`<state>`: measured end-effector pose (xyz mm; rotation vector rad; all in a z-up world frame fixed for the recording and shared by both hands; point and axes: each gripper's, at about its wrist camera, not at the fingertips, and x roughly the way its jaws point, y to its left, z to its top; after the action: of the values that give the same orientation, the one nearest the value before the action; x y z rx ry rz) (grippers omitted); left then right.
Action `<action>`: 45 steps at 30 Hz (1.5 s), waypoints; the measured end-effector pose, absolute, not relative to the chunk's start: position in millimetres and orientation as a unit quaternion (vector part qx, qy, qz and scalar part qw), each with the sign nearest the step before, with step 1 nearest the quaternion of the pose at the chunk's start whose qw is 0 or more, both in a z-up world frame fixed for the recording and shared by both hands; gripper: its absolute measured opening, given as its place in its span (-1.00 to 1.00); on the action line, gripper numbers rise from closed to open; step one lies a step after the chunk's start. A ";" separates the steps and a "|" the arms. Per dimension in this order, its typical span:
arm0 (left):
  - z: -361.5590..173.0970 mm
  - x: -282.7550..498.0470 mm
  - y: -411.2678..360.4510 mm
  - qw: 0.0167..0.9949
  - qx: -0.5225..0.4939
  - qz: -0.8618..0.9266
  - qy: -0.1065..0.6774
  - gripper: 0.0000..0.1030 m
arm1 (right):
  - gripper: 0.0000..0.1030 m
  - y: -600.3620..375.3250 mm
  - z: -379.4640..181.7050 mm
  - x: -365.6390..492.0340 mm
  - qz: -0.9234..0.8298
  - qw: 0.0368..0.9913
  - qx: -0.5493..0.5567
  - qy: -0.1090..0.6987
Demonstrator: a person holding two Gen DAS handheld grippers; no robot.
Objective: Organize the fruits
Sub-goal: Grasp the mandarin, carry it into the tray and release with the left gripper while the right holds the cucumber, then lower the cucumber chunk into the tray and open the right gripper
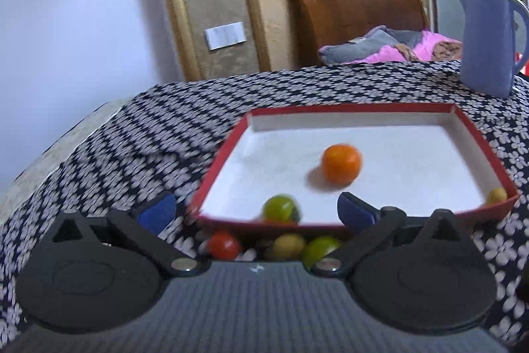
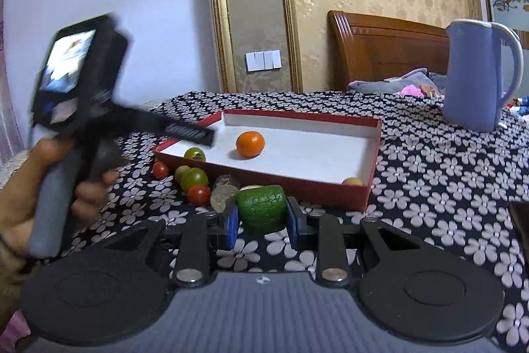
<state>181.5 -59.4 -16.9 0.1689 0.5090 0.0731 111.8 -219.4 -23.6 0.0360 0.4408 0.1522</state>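
My right claw (image 2: 261, 222) grips a green fruit (image 2: 262, 209) just short of the box (image 2: 297, 184), ready to carry it in. My left claw (image 1: 256, 212) hangs wide and empty over the near rim, orange (image 1: 341, 162) beyond. Loose fruits (image 2: 195, 179) crowd the tabletop (image 2: 429, 187); a jug (image 2: 476, 75) stands clear.

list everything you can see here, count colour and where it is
box: 1, red outside, white inside, on the cloth
orange fruit: 1, orange, in the box
green round fruit: 1, in the box's near-left corner
yellow fruit: 1, in the box's near-right corner
loose fruits: several, red, green, yellow, brown, on the cloth before the box
jug: 1, blue, far right
tablecloth: 1, dark with white flowers
left gripper: open, empty
right gripper: shut on bumpy green fruit
hand: 1, holding the left gripper's handle
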 end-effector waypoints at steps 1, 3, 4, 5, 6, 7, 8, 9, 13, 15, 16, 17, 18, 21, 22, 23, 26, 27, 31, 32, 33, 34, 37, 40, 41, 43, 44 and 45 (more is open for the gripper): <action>-19.6 177.7 -53.9 0.964 0.078 0.039 0.250 1.00 | -0.45 -218.3 -22.2 115.0 0.075 0.973 0.015 0.218; -24.2 171.7 -43.1 0.965 0.069 0.044 0.249 1.00 | -0.45 -216.6 -20.2 119.8 0.075 0.973 0.011 0.218; -26.6 168.7 -37.9 0.966 0.064 0.049 0.247 1.00 | -0.45 -215.7 -19.2 122.4 0.075 0.973 0.009 0.218; -28.7 166.5 -34.0 0.966 0.062 0.053 0.247 1.00 | -0.45 -214.9 -18.2 124.5 0.075 0.973 0.007 0.218; -30.8 164.4 -30.9 0.965 0.062 0.057 0.247 1.00 | -0.45 -214.3 -17.3 126.7 0.075 0.973 0.005 0.218; -32.8 162.3 -28.1 0.965 0.061 0.061 0.247 1.00 | -0.45 -213.8 -15.9 129.4 0.075 0.973 0.003 0.217; -35.0 159.9 -25.4 0.965 0.061 0.064 0.246 1.00 | -0.45 -213.5 -15.0 132.1 0.075 0.973 0.003 0.217; -37.2 157.8 -23.7 0.965 0.061 0.065 0.246 1.00 | -0.45 -213.1 -14.0 135.0 0.074 0.973 0.002 0.218; -44.1 155.8 -17.4 0.964 0.057 0.070 0.249 1.00 | -0.45 -211.3 -9.6 148.9 0.073 0.973 -0.007 0.219; -46.6 156.4 -15.3 0.963 0.054 0.070 0.254 1.00 | -0.45 -210.2 -7.6 155.3 0.074 0.973 -0.014 0.220; -47.3 156.7 -14.4 0.963 0.052 0.069 0.257 1.00 | -0.45 -209.6 -6.8 158.1 0.074 0.973 -0.017 0.220; -47.4 156.3 -13.6 0.963 0.049 0.068 0.257 1.00 | -0.45 -209.1 -5.6 161.8 0.073 0.972 -0.021 0.220; -47.8 156.1 -13.0 0.963 0.047 0.067 0.256 1.00 | -0.45 -208.8 -4.7 164.8 0.073 0.972 -0.024 0.221; -49.5 155.9 -14.3 0.963 0.050 0.066 0.256 1.00 | -0.45 -211.6 -2.3 178.8 0.068 0.972 -0.025 0.224; -49.9 155.7 -14.3 0.963 0.051 0.068 0.256 1.00 | -0.45 -213.3 -2.1 184.4 0.065 0.971 -0.024 0.227; -49.9 155.2 -14.2 0.963 0.050 0.071 0.254 1.00 | -0.45 -215.5 -2.2 190.8 0.063 0.971 -0.022 0.230; -49.9 153.4 -13.4 0.965 0.047 0.067 0.249 1.00 | -0.45 -221.4 -3.6 208.9 0.053 0.968 -0.022 0.243; -49.9 153.1 -13.1 0.965 0.045 0.066 0.249 1.00 | -0.45 -223.1 -4.1 215.0 0.049 0.968 -0.022 0.246; -49.6 152.1 -10.8 0.965 0.034 0.060 0.251 1.00 | -0.45 -228.2 -7.3 240.8 0.034 0.965 -0.017 0.259; -49.3 151.6 -10.1 0.965 0.031 0.060 0.252 1.00 | -0.45 -229.0 -8.4 247.6 0.030 0.964 -0.015 0.262; -49.2 151.2 -8.9 0.966 0.028 0.058 0.252 1.00 | -0.45 -229.4 -9.8 253.3 0.026 0.964 -0.014 0.266; -49.1 151.1 -8.4 0.966 0.025 0.056 0.252 1.00 | -0.45 -229.6 -10.9 260.1 0.022 0.963 -0.014 0.270; -48.8 150.5 -6.1 0.966 0.015 0.052 0.253 1.00 | -0.45 -231.0 -14.7 279.7 0.005 0.960 -0.012 0.278; -48.8 150.5 -3.8 0.966 0.005 0.046 0.255 1.00 | -0.45 -234.2 -17.6 295.1 -0.021 0.960 -0.004 0.278; -48.7 150.5 -3.2 0.966 0.002 0.044 0.255 1.00 | -0.45 -235.6 -19.0 298.5 -0.032 0.960 0.001 0.279; -48.4 149.9 -2.6 0.966 -0.001 0.041 0.254 1.00 | -0.36 -239.6 -22.0 304.5 -0.044 0.956 0.016 0.288; -48.2 148.9 -2.8 0.966 -0.001 0.041 0.254 1.00 | -0.04 -240.5 -23.5 305.1 -0.048 0.955 0.021 0.292; -48.1 148.3 -3.1 0.967 -0.001 0.041 0.253 1.00 | 0.35 -240.6 -23.9 303.1 -0.050 0.956 0.022 0.289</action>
<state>148.3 -3.1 -48.1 -0.0023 0.5119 0.0830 303.1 -240.6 -23.9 0.0439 0.5874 -0.1015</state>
